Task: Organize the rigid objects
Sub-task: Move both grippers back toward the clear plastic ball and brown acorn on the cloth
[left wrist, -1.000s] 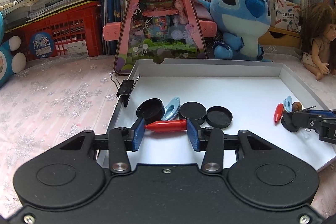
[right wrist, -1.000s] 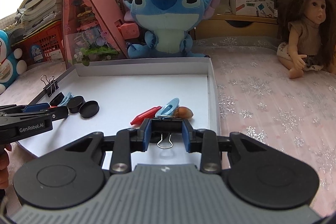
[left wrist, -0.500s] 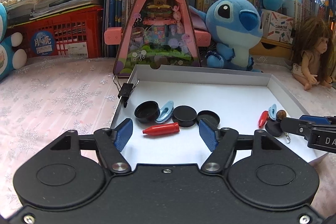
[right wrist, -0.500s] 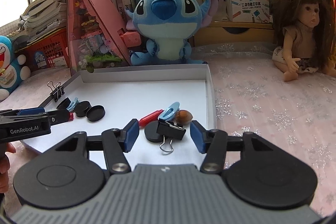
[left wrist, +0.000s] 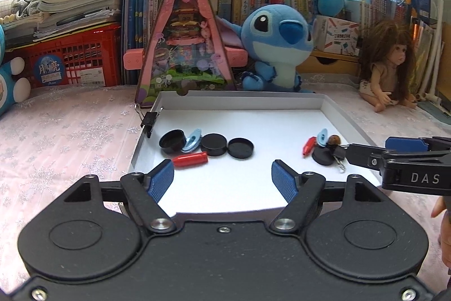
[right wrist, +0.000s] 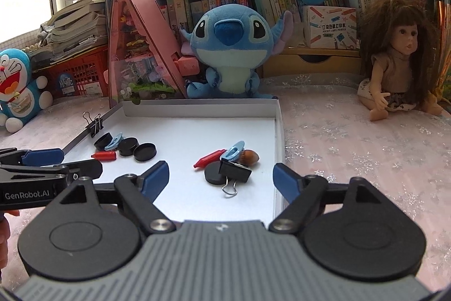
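the left gripper (left wrist: pixel 222 178) has just been opening and its jaws stand spread with nothing between them; the red bullet-shaped piece (left wrist: pixel 190 159) lies free on the white tray (left wrist: pixel 239 103) at about eleven o'clock from its tips, beside three black caps (left wrist: pixel 213 144) and a pale blue clip (left wrist: pixel 192 140). the right gripper (right wrist: pixel 221 178) has also just been opening, jaws wide and empty, with the black binder clip (right wrist: pixel 234 171) dropped at twelve o'clock, leaning on a black disc (right wrist: pixel 214 177) next to a second red piece (right wrist: pixel 210 158), a blue clip and a brown acorn-like nut (right wrist: pixel 250 156). these all look light, stiff and smooth (the caps likely slippery on their rims); the binder clip is best pinched across its folded body, not its wire loops. readable writing: "GenRobot.AI" on the left tool, "DAS" on the right one, "POCKET LABEL PRINTER" on a shelf box (right wrist: pixel 329 26).
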The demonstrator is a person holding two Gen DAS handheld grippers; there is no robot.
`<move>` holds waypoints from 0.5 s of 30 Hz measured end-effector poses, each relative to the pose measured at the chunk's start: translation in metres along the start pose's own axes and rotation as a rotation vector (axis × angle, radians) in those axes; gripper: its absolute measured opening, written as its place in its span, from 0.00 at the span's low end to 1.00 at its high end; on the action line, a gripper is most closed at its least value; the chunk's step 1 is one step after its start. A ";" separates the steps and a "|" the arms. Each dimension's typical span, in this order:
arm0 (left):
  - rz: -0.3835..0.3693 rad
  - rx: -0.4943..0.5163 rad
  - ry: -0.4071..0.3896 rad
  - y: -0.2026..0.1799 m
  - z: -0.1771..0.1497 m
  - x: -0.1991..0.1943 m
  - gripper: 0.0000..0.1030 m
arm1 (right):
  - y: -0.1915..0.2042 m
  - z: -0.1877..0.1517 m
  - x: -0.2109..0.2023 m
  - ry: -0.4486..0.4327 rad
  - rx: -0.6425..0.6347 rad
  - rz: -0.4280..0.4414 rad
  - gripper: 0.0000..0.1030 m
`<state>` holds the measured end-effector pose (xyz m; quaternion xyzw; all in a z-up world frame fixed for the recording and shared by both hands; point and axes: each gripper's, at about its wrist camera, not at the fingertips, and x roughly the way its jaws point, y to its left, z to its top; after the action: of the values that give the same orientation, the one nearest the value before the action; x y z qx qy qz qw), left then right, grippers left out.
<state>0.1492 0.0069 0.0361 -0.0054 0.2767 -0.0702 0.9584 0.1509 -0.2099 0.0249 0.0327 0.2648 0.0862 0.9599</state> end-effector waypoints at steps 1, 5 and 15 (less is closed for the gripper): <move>-0.006 0.002 -0.003 -0.001 -0.001 -0.004 0.73 | 0.000 -0.001 -0.003 -0.005 -0.003 0.000 0.87; -0.021 0.006 -0.005 -0.007 -0.007 -0.017 0.73 | 0.001 -0.005 -0.016 -0.023 -0.021 0.003 0.89; -0.072 0.016 -0.005 -0.021 -0.034 -0.049 0.74 | -0.002 -0.023 -0.048 -0.055 -0.065 -0.006 0.98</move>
<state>0.0872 -0.0057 0.0346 -0.0077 0.2734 -0.1067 0.9559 0.0987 -0.2198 0.0290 0.0028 0.2355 0.0908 0.9676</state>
